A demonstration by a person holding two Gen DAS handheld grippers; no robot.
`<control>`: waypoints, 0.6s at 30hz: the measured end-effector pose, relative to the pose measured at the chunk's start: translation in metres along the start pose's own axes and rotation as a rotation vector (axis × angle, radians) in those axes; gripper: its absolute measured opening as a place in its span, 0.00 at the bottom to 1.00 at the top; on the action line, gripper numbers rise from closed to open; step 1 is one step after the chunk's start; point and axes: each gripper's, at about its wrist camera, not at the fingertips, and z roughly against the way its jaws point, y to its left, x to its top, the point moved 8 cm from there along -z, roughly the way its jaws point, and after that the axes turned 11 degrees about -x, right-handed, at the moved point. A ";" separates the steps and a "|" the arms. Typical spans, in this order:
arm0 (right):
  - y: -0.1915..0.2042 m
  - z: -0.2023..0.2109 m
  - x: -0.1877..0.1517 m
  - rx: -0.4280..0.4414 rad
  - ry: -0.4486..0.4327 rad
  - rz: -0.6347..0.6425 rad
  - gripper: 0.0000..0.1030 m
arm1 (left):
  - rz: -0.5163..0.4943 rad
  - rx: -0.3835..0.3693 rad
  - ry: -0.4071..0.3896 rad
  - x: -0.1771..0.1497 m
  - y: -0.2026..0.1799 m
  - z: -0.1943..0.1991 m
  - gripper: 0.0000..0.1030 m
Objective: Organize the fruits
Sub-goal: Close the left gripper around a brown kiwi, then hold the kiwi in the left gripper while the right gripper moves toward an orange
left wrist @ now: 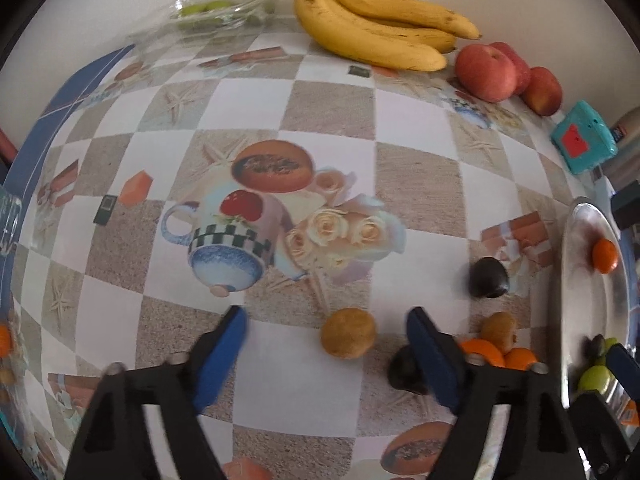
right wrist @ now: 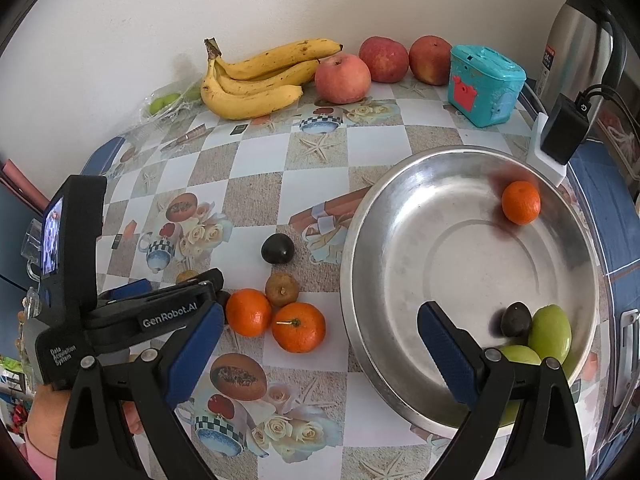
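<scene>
Our left gripper (left wrist: pixel 326 354) hangs with jaws apart and nothing held; a brown kiwi (left wrist: pixel 348 333) lies on the tablecloth (left wrist: pixel 336 108) between its fingers, untouched. We should centre the pads on its widest part, close gently, then carry it to the steel bowl (right wrist: pixel 472 408), where an orange (right wrist: pixel 521 202) already sits. Our right gripper (right wrist: pixel 320 352) also stands open and empty, near the bowl's rim. The left gripper's body reads "GenRobot.AI" and "Data Acquisition System".
</scene>
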 end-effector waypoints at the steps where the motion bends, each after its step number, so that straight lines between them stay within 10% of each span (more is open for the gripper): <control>1: 0.000 0.000 0.000 0.000 0.000 0.000 0.95 | -0.007 -0.006 0.000 -0.001 -0.003 0.000 0.70; 11: 0.003 -0.001 -0.001 -0.004 0.008 0.010 0.95 | 0.002 -0.070 0.001 -0.003 -0.015 0.000 0.30; 18: 0.003 -0.003 -0.002 -0.008 0.016 0.014 0.95 | 0.044 -0.082 0.006 -0.006 -0.008 0.008 0.27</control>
